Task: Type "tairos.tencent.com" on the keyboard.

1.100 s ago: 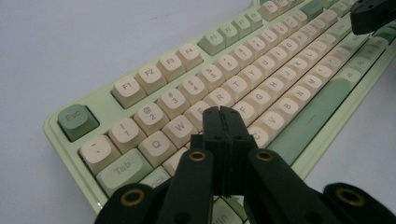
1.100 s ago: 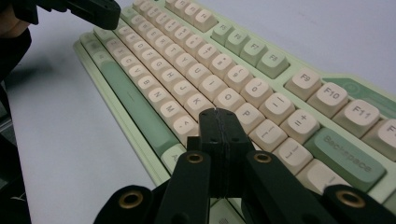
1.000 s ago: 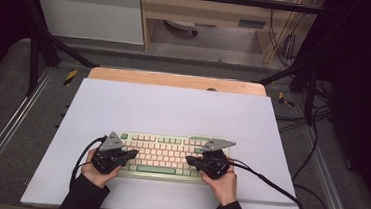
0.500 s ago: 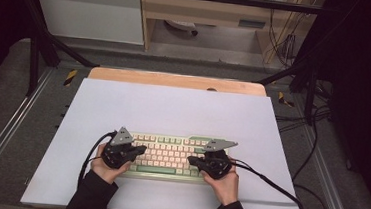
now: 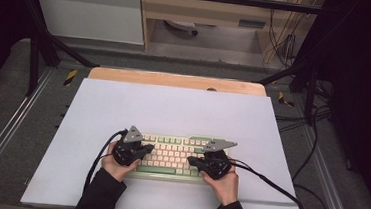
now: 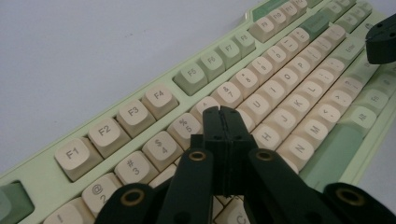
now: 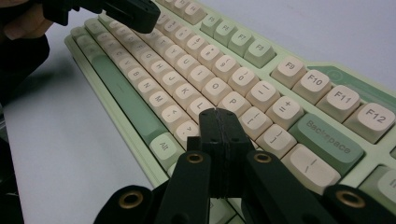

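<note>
Since a second ago the left gripper has slid inward along the pale green keyboard with cream keycaps, from the board's left end to over its left-hand keys; the right gripper has kept its place over the right half.

Open room lies on every side: the keyboard sits near the front edge of the flat white board that covers the table, with bare white surface behind it and to both sides. A strip of wooden tabletop shows past the board's far edge.

Both pairs of jaws are pressed fully together with nothing between them. In the left gripper view the closed tips hover just above the number row near the 5 and 6 keys, and the other gripper's dark tip shows at the far right. In the right gripper view the closed tips hang over the keys beside P and L.

Whether either tip actually touches a key cannot be told. The jaws hide the keys beneath them, and both gripper views cut off the keyboard's ends.
</note>
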{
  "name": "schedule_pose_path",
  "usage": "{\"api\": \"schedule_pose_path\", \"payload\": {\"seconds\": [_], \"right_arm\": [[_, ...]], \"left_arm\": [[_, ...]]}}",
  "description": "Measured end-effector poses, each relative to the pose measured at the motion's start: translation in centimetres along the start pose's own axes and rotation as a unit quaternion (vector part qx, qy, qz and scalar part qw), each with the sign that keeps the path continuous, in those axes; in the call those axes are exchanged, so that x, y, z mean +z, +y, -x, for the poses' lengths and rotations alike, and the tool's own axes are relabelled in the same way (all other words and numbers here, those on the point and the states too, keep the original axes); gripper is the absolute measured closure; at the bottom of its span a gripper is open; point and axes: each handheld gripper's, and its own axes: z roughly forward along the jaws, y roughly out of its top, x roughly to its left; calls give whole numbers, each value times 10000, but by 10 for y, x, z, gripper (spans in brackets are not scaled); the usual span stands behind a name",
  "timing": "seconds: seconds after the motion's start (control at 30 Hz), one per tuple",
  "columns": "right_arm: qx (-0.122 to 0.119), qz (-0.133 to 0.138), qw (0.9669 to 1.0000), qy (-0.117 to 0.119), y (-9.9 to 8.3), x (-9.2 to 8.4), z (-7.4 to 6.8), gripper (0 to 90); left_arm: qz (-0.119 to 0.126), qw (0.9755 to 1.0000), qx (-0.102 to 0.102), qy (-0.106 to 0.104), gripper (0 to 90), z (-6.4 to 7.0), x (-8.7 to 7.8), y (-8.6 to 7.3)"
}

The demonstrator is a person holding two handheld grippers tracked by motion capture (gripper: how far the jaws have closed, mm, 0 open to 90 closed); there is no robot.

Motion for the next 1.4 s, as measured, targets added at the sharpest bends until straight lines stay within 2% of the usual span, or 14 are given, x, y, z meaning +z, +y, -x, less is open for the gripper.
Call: {"api": "schedule_pose_path", "payload": {"seconds": [0.3, 0.77, 1.03, 1.4], "right_arm": [[-37, 12, 10000, -16, 0, -1, 0, 900], [-29, 12, 10000, -8, 0, 0, 0, 900], [-15, 40, 10000, -16, 1, -2, 0, 900], [-6, 43, 10000, -17, 1, -3, 0, 900]], "left_arm": [[-85, 9999, 69, 32, 900, 4, 10, 0], [-108, 9999, 107, 17, 900, 5, 12, -2], [-2, 9999, 127, -21, 900, 5, 1, -1], [51, 9999, 113, -13, 900, -1, -19, -9]]}}
